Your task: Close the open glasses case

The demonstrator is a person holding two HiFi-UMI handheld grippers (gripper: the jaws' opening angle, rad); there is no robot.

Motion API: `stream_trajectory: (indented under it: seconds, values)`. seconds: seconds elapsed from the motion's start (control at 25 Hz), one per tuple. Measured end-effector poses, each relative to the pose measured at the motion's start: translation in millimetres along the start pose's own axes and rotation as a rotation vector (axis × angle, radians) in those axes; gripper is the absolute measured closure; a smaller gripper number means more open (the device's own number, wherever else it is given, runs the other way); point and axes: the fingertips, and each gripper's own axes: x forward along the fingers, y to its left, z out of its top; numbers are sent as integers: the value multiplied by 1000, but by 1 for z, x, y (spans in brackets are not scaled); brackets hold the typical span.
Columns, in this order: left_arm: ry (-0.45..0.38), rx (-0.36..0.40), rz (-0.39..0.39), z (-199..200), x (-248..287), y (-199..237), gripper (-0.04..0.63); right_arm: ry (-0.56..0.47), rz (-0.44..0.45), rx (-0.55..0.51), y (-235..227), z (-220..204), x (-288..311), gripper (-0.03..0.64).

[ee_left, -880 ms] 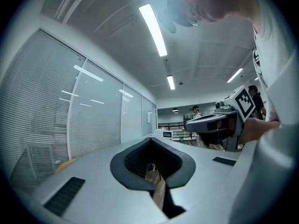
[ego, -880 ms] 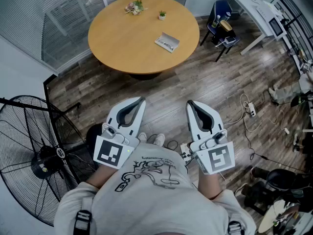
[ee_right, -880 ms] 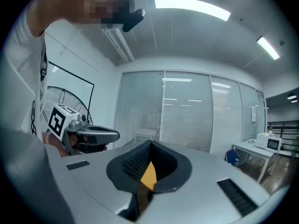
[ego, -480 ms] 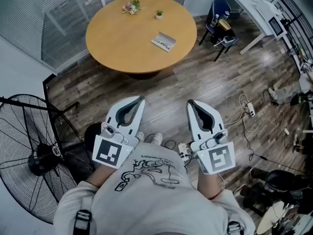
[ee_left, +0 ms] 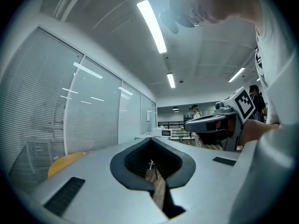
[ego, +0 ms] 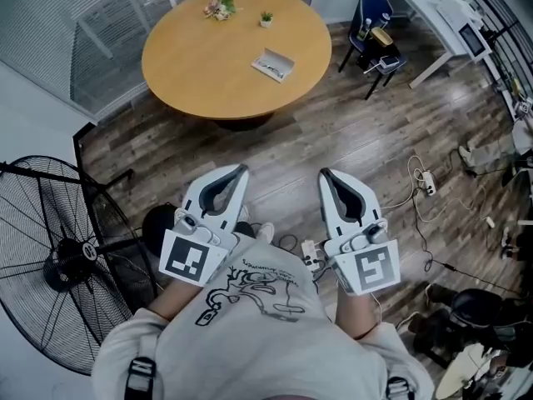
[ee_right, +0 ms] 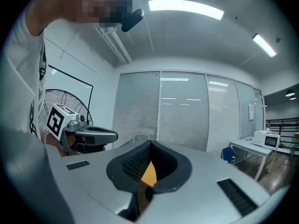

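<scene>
– Left gripper [ego: 240,171] and right gripper [ego: 326,176] are hanging level in front of the person's chest, over the wooden floor [ego: 350,132], each with its jaws pressed together on nothing. What is changing?

– Both are keeping their place in the head view, while the round table [ego: 191,65] is sliding a little up and to the left, and the standing fan [ego: 62,261] is shifting with it. The person's view is moving, I think, rather than the hands.

– Is that bringing the task any nearer?

– I'm judging not. The glasses case [ego: 273,64] is lying on the table, well apart from both grippers, and nothing is touching it. The whole approach is still waiting to be made.

– How is the case looking?

– It is lying open and flat toward the table's right side, a pale rectangle with something thin and dark inside, too small to name. In the right gripper view only an orange sliver of tabletop is showing past the closed jaws.
</scene>
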Motion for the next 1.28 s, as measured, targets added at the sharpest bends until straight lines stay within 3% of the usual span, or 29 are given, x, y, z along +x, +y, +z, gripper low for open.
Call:
stream_trajectory:
  seconds: [0.16,0.48,1.04,1.28]
  values:
    - [0,1,10,0,7,1,575,11,-13,39,-8,-15,0,609]
    - [-4,-2,19,-7,26,21,575,72,-2,-2,-22,-33,16,609]
    - [-9,4,57,2,70,81,575,68,-9,-15,-53,-22,79,609]
    - [47,37,56,-6,87,113,575,83,10,-27,-62,-19,116,609]
